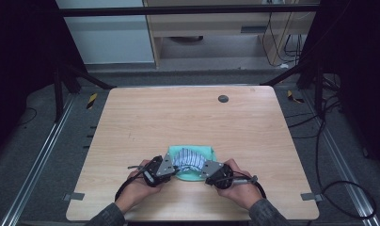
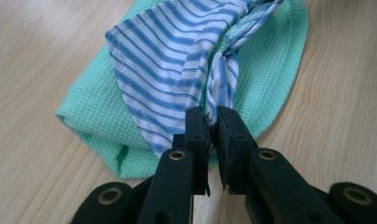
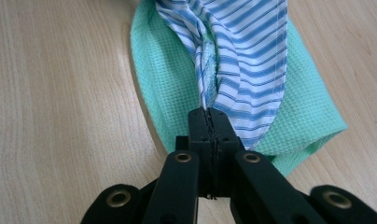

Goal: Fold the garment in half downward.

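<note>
Both forearms enter over the table's near edge, hands angled inward. A green cloth lies near that edge, under a striped cloth. The left gripper and right gripper each pinch a gathered end of the striped cloth, jaws pressed together.

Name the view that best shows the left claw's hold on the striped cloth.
The left gripper view: the left claw pinches a bunched fold of the striped cloth close up. The high view shows it small; the right gripper view shows the cloth's other end.
</note>
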`<state>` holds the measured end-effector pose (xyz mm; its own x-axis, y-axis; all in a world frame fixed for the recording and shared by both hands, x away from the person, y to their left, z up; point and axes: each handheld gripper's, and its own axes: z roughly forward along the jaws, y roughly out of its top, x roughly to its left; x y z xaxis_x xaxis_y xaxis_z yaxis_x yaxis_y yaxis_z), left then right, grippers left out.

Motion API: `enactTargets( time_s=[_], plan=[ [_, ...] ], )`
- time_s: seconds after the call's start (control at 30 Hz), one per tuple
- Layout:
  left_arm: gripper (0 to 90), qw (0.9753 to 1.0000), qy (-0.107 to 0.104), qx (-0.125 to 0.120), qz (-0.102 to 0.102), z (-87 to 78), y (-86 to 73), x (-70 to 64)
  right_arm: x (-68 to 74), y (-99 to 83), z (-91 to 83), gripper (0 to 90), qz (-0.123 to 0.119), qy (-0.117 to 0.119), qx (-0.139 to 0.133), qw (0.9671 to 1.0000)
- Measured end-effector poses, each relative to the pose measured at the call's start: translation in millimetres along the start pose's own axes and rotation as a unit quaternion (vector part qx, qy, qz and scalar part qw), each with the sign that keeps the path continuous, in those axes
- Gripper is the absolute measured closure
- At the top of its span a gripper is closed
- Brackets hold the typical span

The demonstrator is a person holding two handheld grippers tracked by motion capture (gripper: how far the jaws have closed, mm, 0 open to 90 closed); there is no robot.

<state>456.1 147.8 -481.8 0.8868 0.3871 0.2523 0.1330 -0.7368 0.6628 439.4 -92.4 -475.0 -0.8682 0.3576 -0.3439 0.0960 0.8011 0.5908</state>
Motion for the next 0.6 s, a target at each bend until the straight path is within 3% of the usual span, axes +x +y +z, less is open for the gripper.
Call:
enactTargets(
  time_s=[0.1, 0.17, 0.23, 0.3, 0.4, 0.6],
  plan=[
    [76.8, 1.0000, 0.005, -0.005, -0.004, -2.0, -0.3, -0.2, 0.5, -0.3, 0.2, 89.8, 0.000, 0.001, 0.000, 1.0000],
    [66.8, 0.9998, 0.014, -0.010, -0.010, -3.8, -0.1, -0.2, 0.7, -1.0, 0.3, 89.7, -0.001, 0.004, 0.002, 1.0000],
    [65.3, 0.9997, 0.017, -0.011, -0.012, -4.4, -0.1, -0.2, 1.0, -1.2, 0.6, 89.7, -0.001, 0.003, 0.002, 1.0000],
    [57.6, 0.9996, 0.023, -0.010, -0.013, -4.6, -0.4, -0.2, 1.8, -2.3, 1.1, 89.8, 0.000, 0.005, 0.003, 1.0000],
    [57.3, 0.9996, 0.021, -0.010, -0.015, -4.3, -2.1, -0.6, 2.2, -3.3, 1.6, 89.8, -0.002, 0.005, 0.005, 1.0000],
    [65.3, 0.9999, 0.013, -0.009, -0.005, -3.1, -5.4, -6.1, 4.1, -6.2, 3.6, 89.7, -0.004, 0.013, 0.010, 0.9999]
  ],
)
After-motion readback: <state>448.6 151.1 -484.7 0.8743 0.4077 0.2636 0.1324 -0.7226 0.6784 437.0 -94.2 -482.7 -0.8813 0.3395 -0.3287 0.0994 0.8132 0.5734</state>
